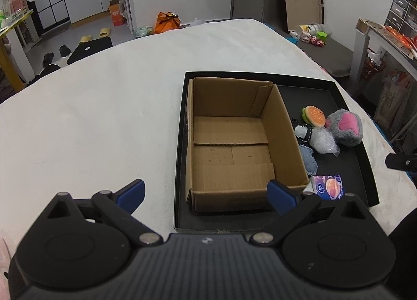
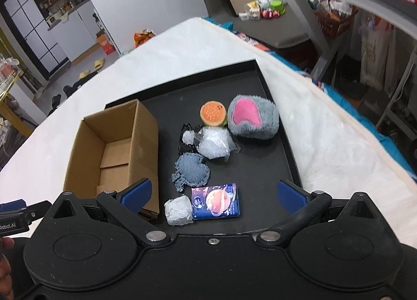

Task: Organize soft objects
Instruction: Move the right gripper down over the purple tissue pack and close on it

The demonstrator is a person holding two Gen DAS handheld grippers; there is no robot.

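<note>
On the white padded table point(image 1: 104, 122): a shallow black tray point(image 2: 263, 83) holding everything. Standing in its left part, an open cardboard box point(image 1: 234, 128), nothing inside but its own folded bottom flaps, long axis running away from the cameras. Spread over the tray floor to the right of the box, the soft things: a grey plush with a pink patch point(image 2: 251, 117) farthest back, touching a small burger-shaped toy point(image 2: 213, 113) on its left; nearer, a clear bubble-wrap bundle point(image 2: 215, 142) with a black-and-white piece point(image 2: 187, 137) beside it; then a grey-blue knitted pad point(image 2: 191, 171); nearest, a dark blue tissue packet point(image 2: 215, 202) lying flat, long side across the view, just beside a crumpled white wad point(image 2: 178, 210). Left gripper point(image 1: 206, 193) held over the box's near edge, blue pads apart, gripping nothing. Right gripper point(image 2: 213, 191) above the tissue packet, likewise spread wide and bare. Around (cluttered room): white cabinets, yellow slippers point(image 1: 95, 35) on the floor, a loaded desk point(image 1: 385, 36) to the right.
</note>
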